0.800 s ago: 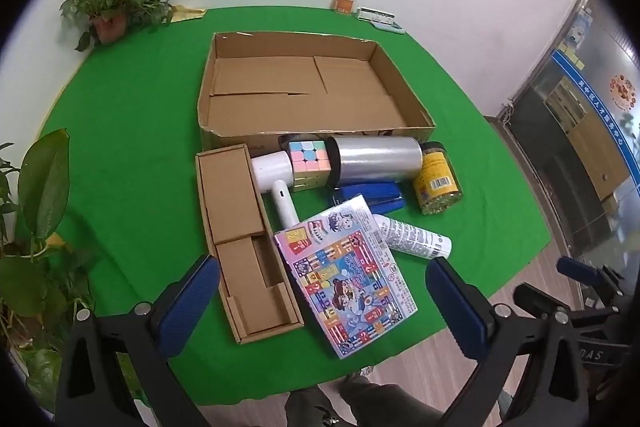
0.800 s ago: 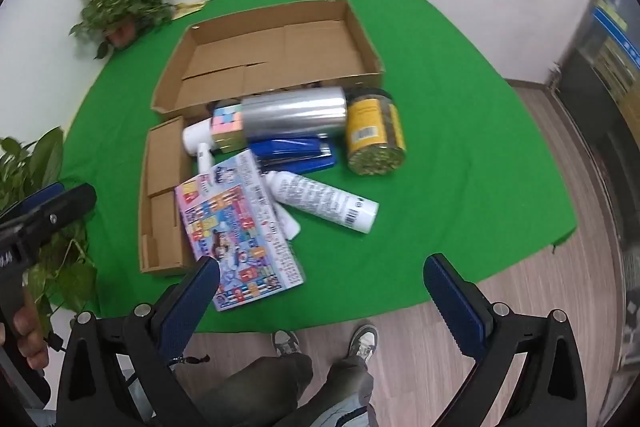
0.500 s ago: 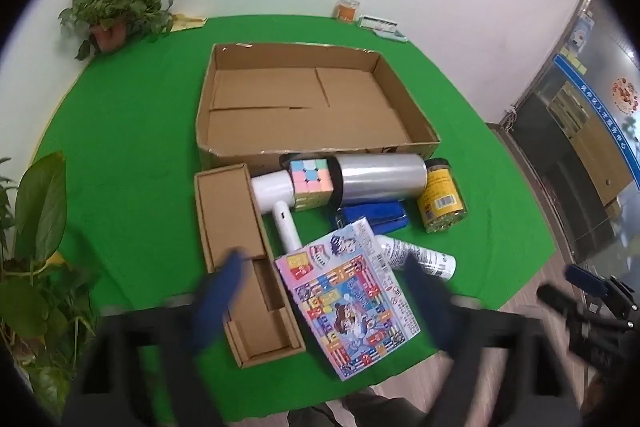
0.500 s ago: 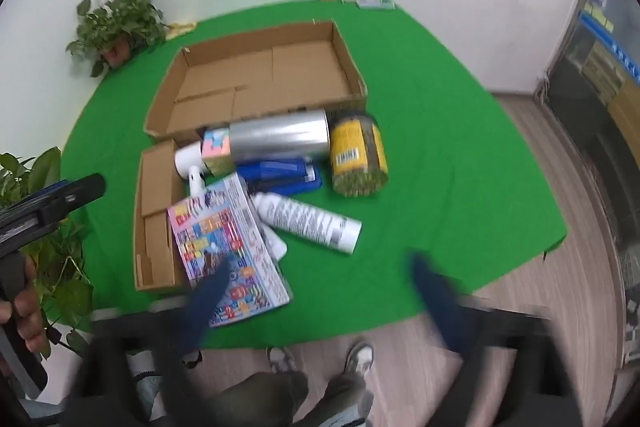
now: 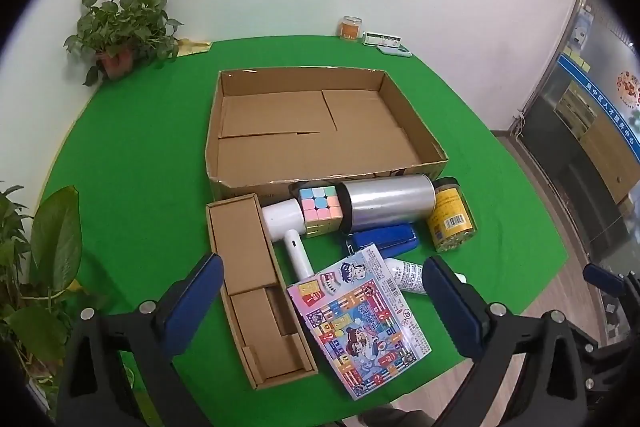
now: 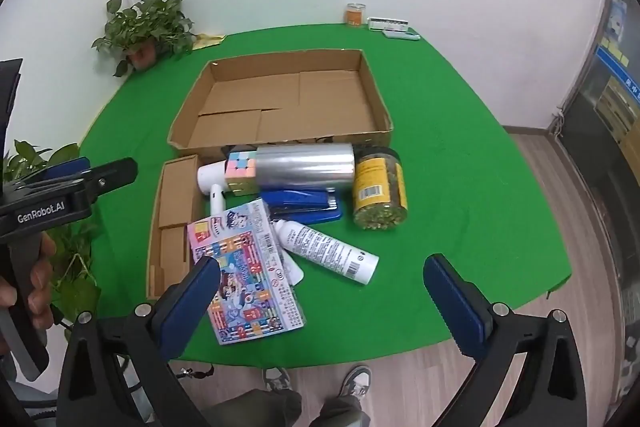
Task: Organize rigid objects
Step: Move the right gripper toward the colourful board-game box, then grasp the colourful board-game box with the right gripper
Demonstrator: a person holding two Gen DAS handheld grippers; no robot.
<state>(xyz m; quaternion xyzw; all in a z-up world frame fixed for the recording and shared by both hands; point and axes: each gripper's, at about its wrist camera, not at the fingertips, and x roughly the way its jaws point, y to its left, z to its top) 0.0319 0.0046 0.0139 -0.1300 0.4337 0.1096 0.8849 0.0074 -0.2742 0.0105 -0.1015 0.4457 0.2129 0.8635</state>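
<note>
While both tools hung above the near edge of the green table (image 5: 132,131), we had nothing in either: our left gripper (image 5: 320,303) and our right gripper (image 6: 320,303) both stood wide, pads bare, tilted down at the heap. The large cardboard tray (image 5: 412,119) lay empty beyond the clutter, which we judged to be the destination. Crowded against its front wall were a pastel puzzle cube (image 5: 320,207), a silver cylinder (image 5: 390,201) on its side, a white handled device (image 5: 286,221) and a yellow-labelled jar (image 5: 452,221). Nearer us lay a blue stapler (image 6: 304,207), a white tube (image 6: 326,247) and a colourful flat pack (image 6: 246,271) propped across them, beside a narrow carton (image 5: 240,239). Since the pack lay on top and closest, we judged it the sensible first pick; sorting had not begun.
</note>
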